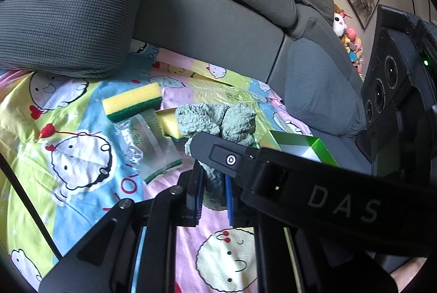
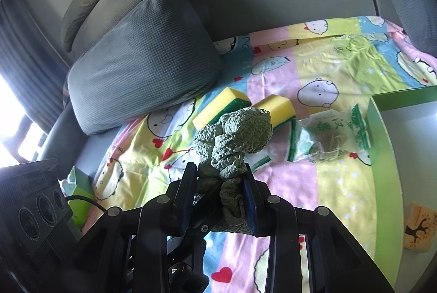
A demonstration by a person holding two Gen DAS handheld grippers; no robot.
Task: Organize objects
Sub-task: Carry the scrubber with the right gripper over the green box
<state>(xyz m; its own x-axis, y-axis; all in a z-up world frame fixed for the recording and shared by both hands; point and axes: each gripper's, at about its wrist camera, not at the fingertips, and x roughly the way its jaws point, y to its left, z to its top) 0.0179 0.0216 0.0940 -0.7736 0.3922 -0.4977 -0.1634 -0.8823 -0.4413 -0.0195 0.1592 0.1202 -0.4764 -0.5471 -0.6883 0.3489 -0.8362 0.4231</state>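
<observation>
A crumpled grey-green cloth [image 1: 215, 118] [image 2: 240, 134] is held up over the cartoon-print sheet [image 1: 68, 107] [image 2: 341, 197]. My left gripper [image 1: 212, 178] is shut on its lower end. My right gripper [image 2: 218, 172] is shut on the same cloth, with the bunched part rising above its fingers. The right gripper's black housing [image 1: 314, 189] crosses the left wrist view close by. Behind the cloth lie two yellow-and-green sponges [image 1: 131, 101] [image 1: 170, 126] [image 2: 218, 107] [image 2: 278, 107] and a clear packet with green print [image 1: 150, 142] [image 2: 325, 140].
A green-walled box [image 1: 297, 145] [image 2: 379, 142] with a white inside lies to the right, and a small orange carton [image 2: 418, 230] sits in it. A grey cushion [image 1: 65, 20] [image 2: 142, 61] rests at the left against the sofa back [image 1: 218, 20]. Plush toys [image 1: 349, 39] sit far right.
</observation>
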